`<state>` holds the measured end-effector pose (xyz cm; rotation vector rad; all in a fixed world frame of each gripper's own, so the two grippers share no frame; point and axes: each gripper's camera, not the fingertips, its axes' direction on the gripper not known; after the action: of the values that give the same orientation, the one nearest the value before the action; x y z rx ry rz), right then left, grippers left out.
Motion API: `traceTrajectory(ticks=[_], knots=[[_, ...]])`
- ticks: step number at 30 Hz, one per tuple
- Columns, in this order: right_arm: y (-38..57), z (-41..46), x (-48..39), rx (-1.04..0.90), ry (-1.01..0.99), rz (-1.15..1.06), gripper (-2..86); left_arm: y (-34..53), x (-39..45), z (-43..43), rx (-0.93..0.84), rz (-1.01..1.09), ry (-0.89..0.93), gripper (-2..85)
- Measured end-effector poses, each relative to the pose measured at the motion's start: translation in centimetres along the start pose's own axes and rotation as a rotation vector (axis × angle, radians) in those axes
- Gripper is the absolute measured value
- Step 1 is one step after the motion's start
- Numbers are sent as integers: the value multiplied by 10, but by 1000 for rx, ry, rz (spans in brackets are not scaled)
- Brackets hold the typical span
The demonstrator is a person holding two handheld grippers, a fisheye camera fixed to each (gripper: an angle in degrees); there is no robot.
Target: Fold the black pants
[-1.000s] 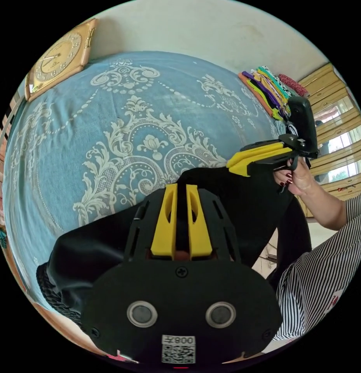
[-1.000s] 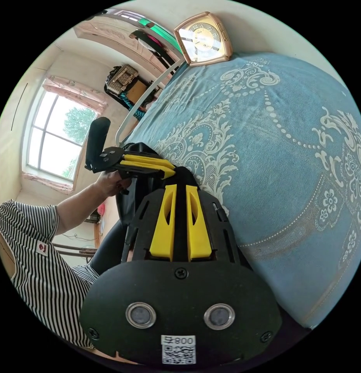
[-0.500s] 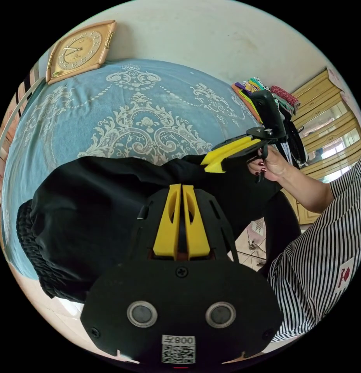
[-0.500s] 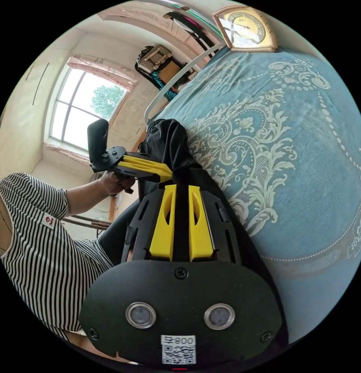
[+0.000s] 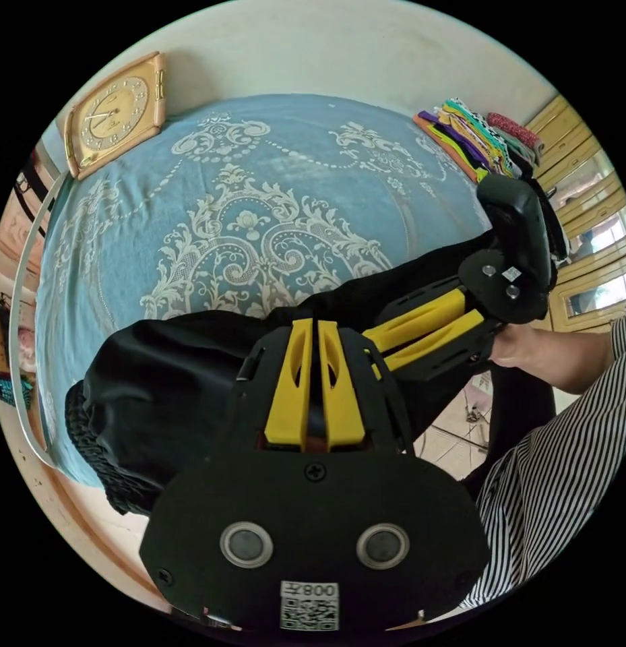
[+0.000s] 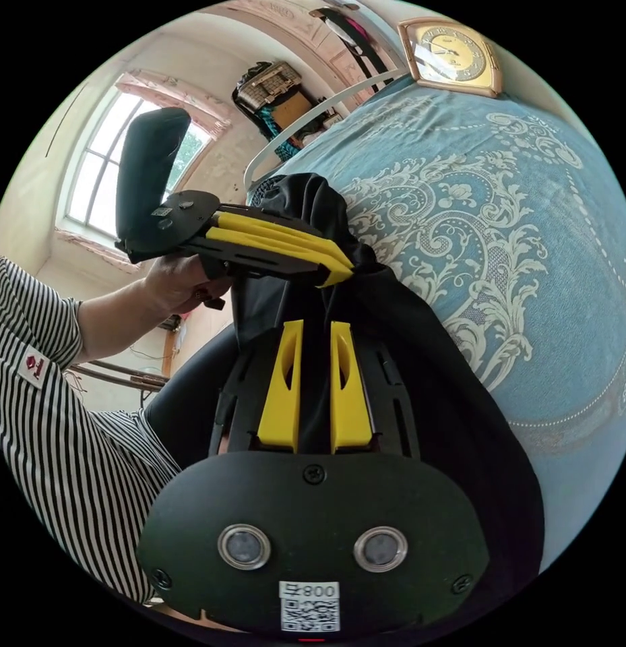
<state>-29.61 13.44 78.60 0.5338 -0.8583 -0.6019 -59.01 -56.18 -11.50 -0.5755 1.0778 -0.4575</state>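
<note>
The soft black fabric pants (image 5: 171,377) are draped over the near edge of the blue patterned bedspread (image 5: 259,189); the left gripper (image 5: 316,337) and right gripper (image 6: 313,337) are clamped side by side on one bunched edge; the long axis is trailed leftward, towards the gathered waistband.

Black pants (image 5: 164,377): one pair, bunched at bed edge.
Grippers: two, left gripper (image 5: 316,327) and right gripper (image 6: 316,327) (each with two yellow jaws, both closed on pants fabric).
Bed (image 5: 313,175) with blue patterned cover: one.
Clock (image 5: 114,111): one.
Stack of coloured clothes (image 5: 471,135): one, count of pieces unclear.
Window (image 6: 90,195): one.
Person in striped shirt (image 6: 50,418): one.
</note>
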Motion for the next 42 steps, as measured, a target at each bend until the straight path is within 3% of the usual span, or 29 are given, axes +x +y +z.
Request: traceTrajectory(ticks=[6,12,21,29,37,42], knots=[[7,-23,-4,79,-56,48,55,43,1,-13,68,-86,-24,5],[-5,-57,-33,186,94,-23,62,84,-8,-30,208,-199,60,2],[-43,-41,-59,98,240,-160,68,119,-21,-36,329,-247,147,2],[-62,-44,-59,89,319,-174,16,140,-30,-21,383,-274,181,1],[-78,-40,-27,35,402,-52,6,127,-47,13,425,-292,152,2],[-82,-30,0,-34,306,30,5,124,-65,44,343,-391,179,1]])
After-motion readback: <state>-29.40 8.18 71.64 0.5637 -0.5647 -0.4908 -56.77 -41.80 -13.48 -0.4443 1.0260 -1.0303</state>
